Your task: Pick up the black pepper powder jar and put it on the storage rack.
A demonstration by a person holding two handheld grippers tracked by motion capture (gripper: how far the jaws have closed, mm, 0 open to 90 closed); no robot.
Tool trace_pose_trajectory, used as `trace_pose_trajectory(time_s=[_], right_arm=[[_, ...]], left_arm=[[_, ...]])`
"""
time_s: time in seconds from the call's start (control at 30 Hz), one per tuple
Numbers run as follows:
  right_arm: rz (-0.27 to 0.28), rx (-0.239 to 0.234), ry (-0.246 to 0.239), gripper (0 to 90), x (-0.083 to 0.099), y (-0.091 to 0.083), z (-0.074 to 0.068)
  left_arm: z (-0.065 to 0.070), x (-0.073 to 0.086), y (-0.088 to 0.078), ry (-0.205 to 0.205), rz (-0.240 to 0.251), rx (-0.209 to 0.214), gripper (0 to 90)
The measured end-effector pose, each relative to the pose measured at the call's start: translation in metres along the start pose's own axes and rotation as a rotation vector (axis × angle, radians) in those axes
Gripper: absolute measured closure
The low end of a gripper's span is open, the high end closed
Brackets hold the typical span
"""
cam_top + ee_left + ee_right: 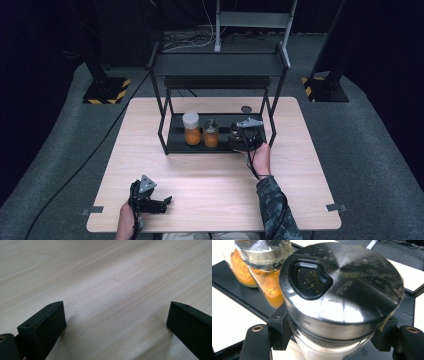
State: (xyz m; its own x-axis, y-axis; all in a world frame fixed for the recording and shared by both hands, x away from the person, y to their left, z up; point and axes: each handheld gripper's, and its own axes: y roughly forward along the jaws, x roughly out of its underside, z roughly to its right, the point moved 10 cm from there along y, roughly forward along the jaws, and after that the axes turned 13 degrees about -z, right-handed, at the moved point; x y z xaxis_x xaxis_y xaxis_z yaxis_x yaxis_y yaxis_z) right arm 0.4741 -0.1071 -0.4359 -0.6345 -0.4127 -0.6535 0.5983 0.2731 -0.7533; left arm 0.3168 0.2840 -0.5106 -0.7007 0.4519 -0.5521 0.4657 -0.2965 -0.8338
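1. Pale wood grain covers the surface (210, 185); its near half lies bare, with open room around the left gripper (150, 199) near the front edge.
2. Black metal rack (220, 65) stands at the far middle, its low shelf holding three jars in a row between thin uprights.
3. The right gripper (329, 340) has its jaws clamped on the shaker jar (342, 290), at the shelf's right end: clear body, round brushed-steel lid with a black pour flap.
4. Two jars of orange powder (192, 134) stand just left of it.
5. The left gripper's jaws stand wide, nothing between them.
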Motion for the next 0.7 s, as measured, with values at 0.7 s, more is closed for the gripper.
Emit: trace_pose_trajectory(time_s=[0.7], right_arm=[[-0.020, 0.013, 0.020, 30.4, -0.006, 0.016, 0.003]], left_arm=[[0.000, 0.000, 0.000, 0.000, 0.001, 0.000, 2.0]])
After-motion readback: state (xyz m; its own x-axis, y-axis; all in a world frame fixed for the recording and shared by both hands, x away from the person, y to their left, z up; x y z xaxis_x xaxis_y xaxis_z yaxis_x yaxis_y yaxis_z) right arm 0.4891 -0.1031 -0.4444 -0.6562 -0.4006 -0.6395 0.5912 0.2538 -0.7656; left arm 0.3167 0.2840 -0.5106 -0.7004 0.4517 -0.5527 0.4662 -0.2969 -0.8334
